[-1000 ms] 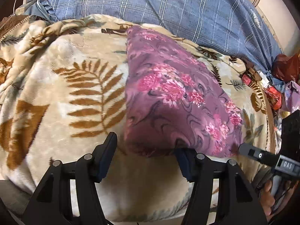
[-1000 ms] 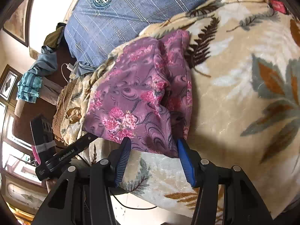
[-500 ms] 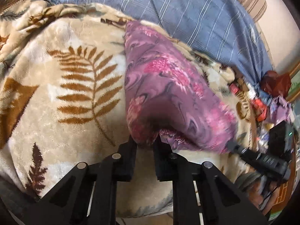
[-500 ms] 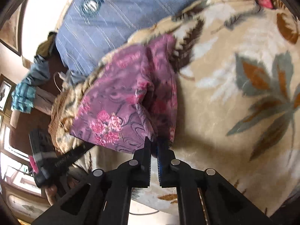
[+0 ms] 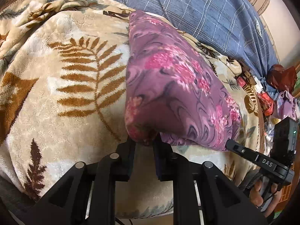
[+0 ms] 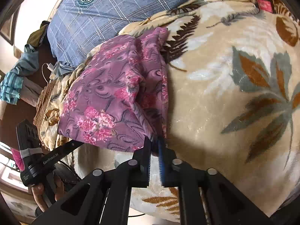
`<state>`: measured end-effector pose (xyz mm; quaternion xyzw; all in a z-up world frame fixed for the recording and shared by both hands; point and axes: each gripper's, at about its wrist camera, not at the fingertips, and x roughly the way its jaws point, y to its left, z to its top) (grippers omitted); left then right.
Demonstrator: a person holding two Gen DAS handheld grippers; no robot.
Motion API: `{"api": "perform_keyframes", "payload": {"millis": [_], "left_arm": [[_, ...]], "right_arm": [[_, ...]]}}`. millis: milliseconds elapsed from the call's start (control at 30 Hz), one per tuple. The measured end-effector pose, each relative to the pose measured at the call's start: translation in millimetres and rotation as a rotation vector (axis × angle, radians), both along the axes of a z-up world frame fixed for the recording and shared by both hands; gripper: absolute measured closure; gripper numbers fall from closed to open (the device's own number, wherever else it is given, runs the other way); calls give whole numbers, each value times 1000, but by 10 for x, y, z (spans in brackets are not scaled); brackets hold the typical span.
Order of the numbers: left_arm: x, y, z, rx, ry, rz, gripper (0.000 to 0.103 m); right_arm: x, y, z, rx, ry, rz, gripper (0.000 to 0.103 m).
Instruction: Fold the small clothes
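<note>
Leaf-print blanket under purple floral garment.
Near corners are clamped by left gripper and right gripper.

Smooth cloth garment, plush blanket

One purple floral garment, one beige leaf-patterned blanket, one blue plaid sheet, and two black grippers: the left gripper and the right gripper.
</note>
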<state>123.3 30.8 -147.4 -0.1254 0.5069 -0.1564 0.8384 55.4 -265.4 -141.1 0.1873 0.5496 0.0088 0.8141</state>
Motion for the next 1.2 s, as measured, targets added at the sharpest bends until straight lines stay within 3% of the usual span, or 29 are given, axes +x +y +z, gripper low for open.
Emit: {"api": "perform_keyframes", "payload": {"millis": [200, 300, 367, 400, 467, 533, 567, 600, 667, 733, 800, 867, 967, 1100, 1200], "left_arm": [[28, -131, 59, 156, 12, -111, 88], [-78, -22, 156, 118, 2, -71, 88], [-224, 64, 167, 75, -14, -26, 83], [-274, 80, 158, 65, -20, -15, 74], [-354, 80, 165, 73, -30, 2, 72], [-434, 36, 322, 136, -101, -1, 71], [-461, 12, 411, 177, -149, -2, 64], [-509, -8, 514, 230, -210, 8, 50], [-563, -37, 676, 288, -296, 27, 41], [-518, -40, 778, 340, -313, 42, 41], [-495, -8, 854, 334, -329, 61, 38], [-426, -4, 812, 339, -311, 53, 38], [-420, 17, 758, 410, -327, 99, 38], [-459, 75, 782, 376, -321, 192, 38], [-397, 34, 801, 386, -294, 205, 38]], "right_arm": [[-29, -7, -9, -1, 7, -2, 91], [-43, -11, 22, 18, -3, -11, 90], [-51, -36, 79, 23, -20, -17, 81], [-57, -40, 100, 30, -26, -14, 76], [-55, -31, 137, 37, -37, -9, 63], [-58, -17, 157, 36, -37, -3, 61], [-63, -2, 180, 33, -41, 1, 60], [-70, 28, 219, 19, -53, 10, 58], [-75, 95, 298, -22, -83, 26, 45], [-77, 142, 343, -54, -92, 24, 44], [-102, 203, 400, -84, -112, 37, 44], [-131, 276, 426, -128, -130, 55, 39], [-133, 320, 391, -137, -100, 59, 39], [-175, 367, 402, -177, -115, 54, 36], [-131, 362, 401, -158, -111, 50, 36]]}}
